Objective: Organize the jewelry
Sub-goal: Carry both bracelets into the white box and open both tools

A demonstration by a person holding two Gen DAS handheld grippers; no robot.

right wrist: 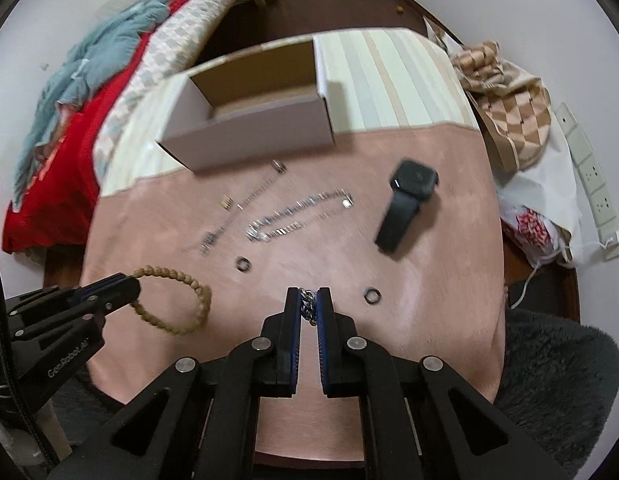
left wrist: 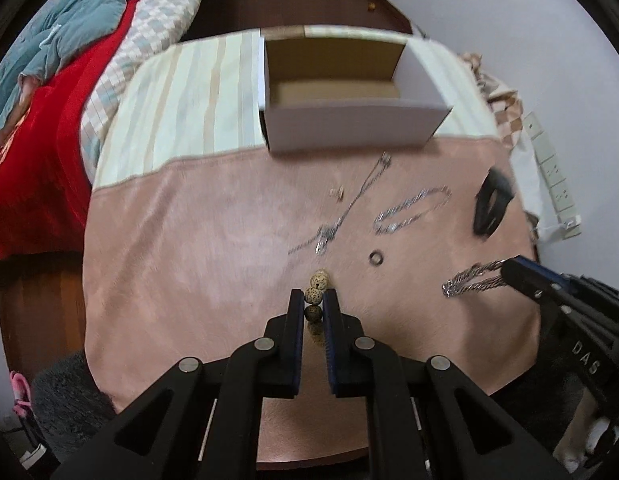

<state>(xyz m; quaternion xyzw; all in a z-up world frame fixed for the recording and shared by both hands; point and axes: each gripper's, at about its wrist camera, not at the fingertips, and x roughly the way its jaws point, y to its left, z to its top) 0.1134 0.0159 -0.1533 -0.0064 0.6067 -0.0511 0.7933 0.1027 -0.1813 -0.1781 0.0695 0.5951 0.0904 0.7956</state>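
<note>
A home bedroom — a bed (left wrist: 49,92) with rumpled red and teal bedding beside the cloth-covered table (left wrist: 189,240).

Soft, even indoor light; strong fisheye bending and dark corners; motion blur smears the tabletop, tongs sharp

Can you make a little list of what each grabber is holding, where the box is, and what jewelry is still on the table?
left hand-held gripper: shut on bead bracelet
right hand-held gripper: shut on silver chain
box: open, empty, at far side
still on cloth: watch, two chains, two dark rings, small gold piece
</note>
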